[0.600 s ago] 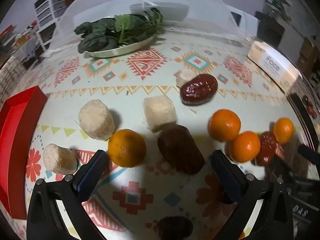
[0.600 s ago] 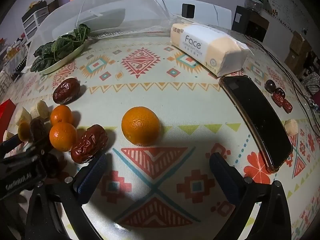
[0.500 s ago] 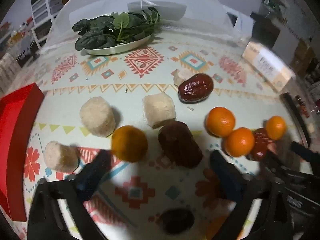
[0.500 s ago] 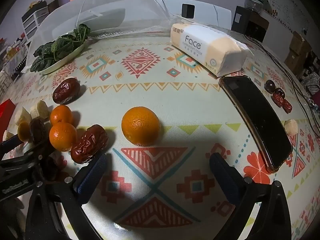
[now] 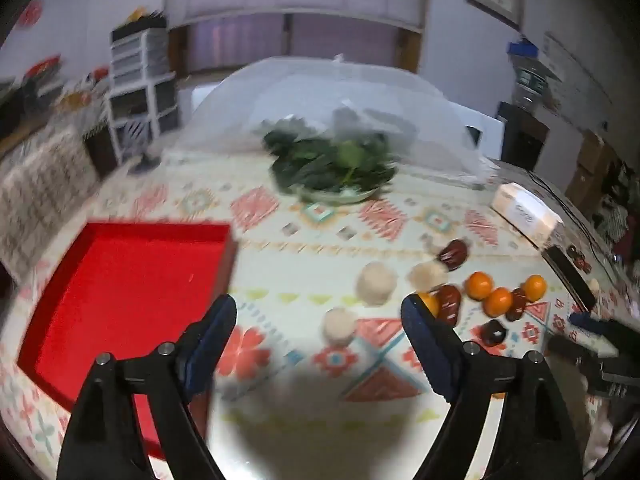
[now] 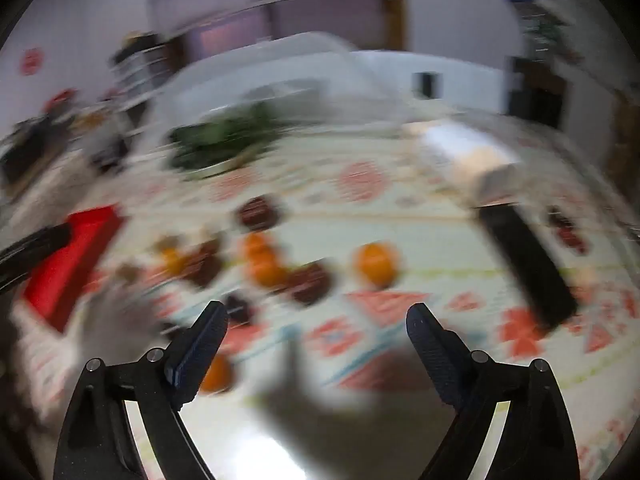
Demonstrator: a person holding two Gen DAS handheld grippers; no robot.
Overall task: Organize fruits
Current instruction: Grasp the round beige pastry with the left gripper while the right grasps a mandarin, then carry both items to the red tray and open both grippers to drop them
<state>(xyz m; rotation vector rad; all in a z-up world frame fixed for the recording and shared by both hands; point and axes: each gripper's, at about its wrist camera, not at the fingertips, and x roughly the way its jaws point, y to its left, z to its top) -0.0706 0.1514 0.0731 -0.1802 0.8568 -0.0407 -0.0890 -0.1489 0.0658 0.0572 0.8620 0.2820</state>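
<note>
oranges (image 5: 496, 300): small, round, clustered on the bench
dates (image 5: 454, 254): dark red, wrinkled, lying among them
red tray (image 5: 120, 280): empty, well left of them

Glossy red tray (image 5: 120, 280), smooth patterned cloth on the desk (image 5: 300, 240), sheer mesh cover (image 5: 320, 92) (see-through), shiny wrinkled dates (image 5: 454, 254), matt ribbed pads (image 5: 424, 344).

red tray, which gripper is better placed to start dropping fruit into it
Left, most likely. The red tray lies just ahead of the open, empty left gripper, with an orange by its fingertip. From the right gripper, also open and empty, the tray sits far off to the side.
</note>
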